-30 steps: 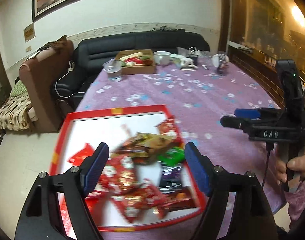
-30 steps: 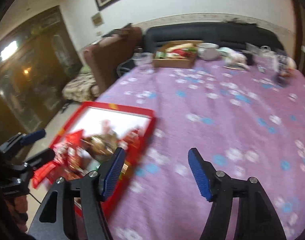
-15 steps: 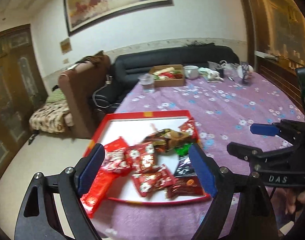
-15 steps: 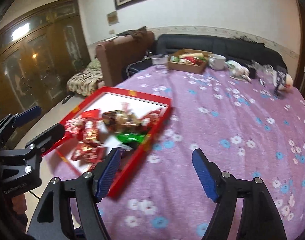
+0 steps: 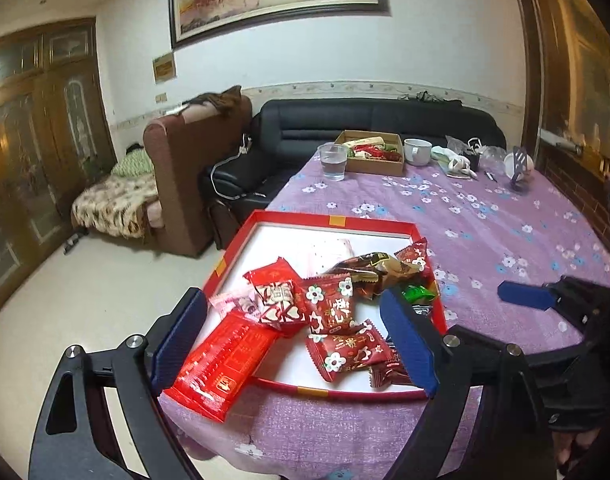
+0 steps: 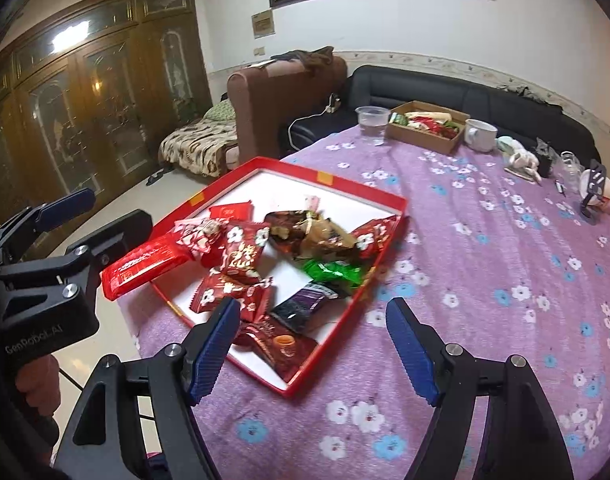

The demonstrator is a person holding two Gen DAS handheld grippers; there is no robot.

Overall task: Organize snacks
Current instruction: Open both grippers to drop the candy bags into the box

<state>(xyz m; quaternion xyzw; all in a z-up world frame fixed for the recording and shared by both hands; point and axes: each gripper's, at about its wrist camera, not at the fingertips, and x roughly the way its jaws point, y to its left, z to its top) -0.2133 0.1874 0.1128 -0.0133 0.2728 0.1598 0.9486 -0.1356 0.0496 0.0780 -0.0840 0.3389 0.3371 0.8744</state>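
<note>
The left gripper (image 5: 293,340) hangs over the near edge of the table (image 5: 485,216) with its blue pads spread wide, gripping nothing and touching nothing. Between its fingers lies the red tray (image 5: 333,220), which sits at the table's near left corner. The snacks (image 5: 329,308) are heaped in the tray's near half; its far half shows bare white floor. A long red packet (image 5: 221,368) sticks out over the tray's near left rim and past the table's edge.

The right gripper (image 6: 313,344) is also wide open and empty, held above the tray's near right corner, with its left finger over a dark brown packet (image 6: 281,346). To its right the purple flowered cloth runs bare to the table's right edge.

At the far edge stand a cardboard box (image 6: 425,130) of more snacks, with a plastic cup (image 6: 371,120) on one side of it and a white mug (image 6: 481,136) on the other.
</note>
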